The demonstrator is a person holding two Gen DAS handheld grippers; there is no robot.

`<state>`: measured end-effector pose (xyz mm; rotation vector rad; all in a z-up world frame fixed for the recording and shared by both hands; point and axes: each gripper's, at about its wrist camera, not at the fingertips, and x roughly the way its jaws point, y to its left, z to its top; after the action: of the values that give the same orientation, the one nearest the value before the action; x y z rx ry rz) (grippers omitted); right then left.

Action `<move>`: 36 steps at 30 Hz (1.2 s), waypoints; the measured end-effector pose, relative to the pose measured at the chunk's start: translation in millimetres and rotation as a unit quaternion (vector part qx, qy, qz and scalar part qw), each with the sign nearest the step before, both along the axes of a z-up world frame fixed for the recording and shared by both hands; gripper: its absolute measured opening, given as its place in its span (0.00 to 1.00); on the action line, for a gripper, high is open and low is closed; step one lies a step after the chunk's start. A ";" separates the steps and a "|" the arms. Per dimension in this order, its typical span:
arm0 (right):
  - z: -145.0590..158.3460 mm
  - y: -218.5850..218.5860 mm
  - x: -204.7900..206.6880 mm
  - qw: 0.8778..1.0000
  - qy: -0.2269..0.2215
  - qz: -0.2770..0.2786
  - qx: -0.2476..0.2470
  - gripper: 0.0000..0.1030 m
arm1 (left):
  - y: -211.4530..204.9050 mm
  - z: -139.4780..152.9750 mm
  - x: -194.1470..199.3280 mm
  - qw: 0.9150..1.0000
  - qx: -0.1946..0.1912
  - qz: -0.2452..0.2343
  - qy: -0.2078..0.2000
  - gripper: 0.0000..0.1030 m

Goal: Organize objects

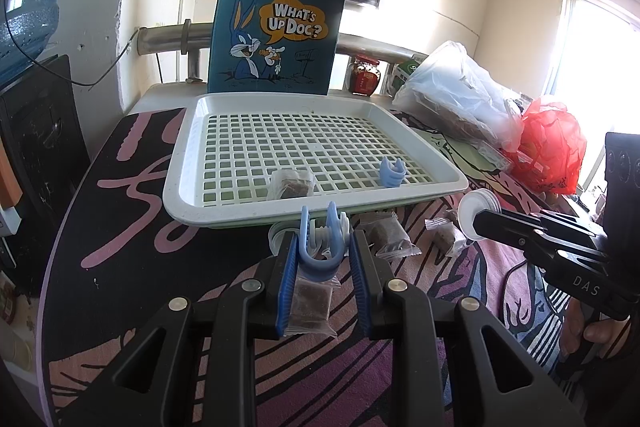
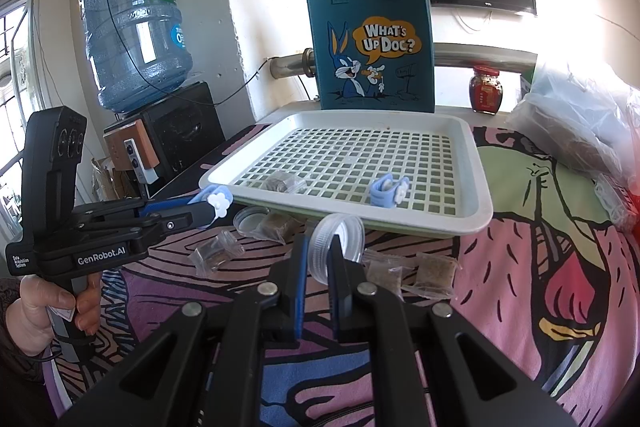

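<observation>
My left gripper (image 1: 324,239) is shut on a blue U-shaped clip (image 1: 318,267) with a white flower, held just in front of the white grid tray (image 1: 180,187). The tray holds a wrapped brown snack packet (image 1: 290,183) and a second blue clip (image 1: 390,173). To the right, my right gripper (image 2: 320,243) is shut on a round white lid (image 2: 344,227), near the tray's front edge (image 2: 476,215). Several more snack packets (image 2: 216,253) (image 2: 436,271) lie on the patterned cloth before the tray, one right under the left fingers (image 1: 312,303). Another lid (image 2: 250,217) lies by the tray's corner.
A blue cartoon tote bag (image 1: 276,31) stands upright behind the tray, with a red jar (image 1: 364,75) beside it. Clear and red plastic bags (image 1: 548,143) crowd the right side. A water bottle (image 2: 132,31) on a black dispenser stands left of the table.
</observation>
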<state>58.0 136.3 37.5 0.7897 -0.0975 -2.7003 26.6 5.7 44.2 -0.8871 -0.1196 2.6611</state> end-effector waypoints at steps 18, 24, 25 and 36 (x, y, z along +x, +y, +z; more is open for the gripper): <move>0.4 -1.0 0.4 1.000 -0.001 0.000 -0.001 0.09 | -0.5 -5.8 0.3 1.000 0.000 0.002 -0.004 0.24; 0.4 -0.6 0.0 1.000 -0.001 0.000 -0.001 0.09 | -0.5 -6.1 0.3 1.000 0.000 0.002 -0.004 0.24; 0.5 -0.5 -0.2 1.000 -0.001 0.000 -0.001 0.09 | -0.5 -5.8 0.1 1.000 0.000 0.002 -0.004 0.24; 0.5 -1.3 0.2 1.000 -0.004 0.000 -0.003 0.09 | -0.5 -5.6 -0.3 1.000 0.000 0.002 -0.005 0.24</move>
<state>58.3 135.0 38.1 0.7979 -0.1080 -2.6952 26.4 5.2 38.6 -0.9005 -0.1236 2.6600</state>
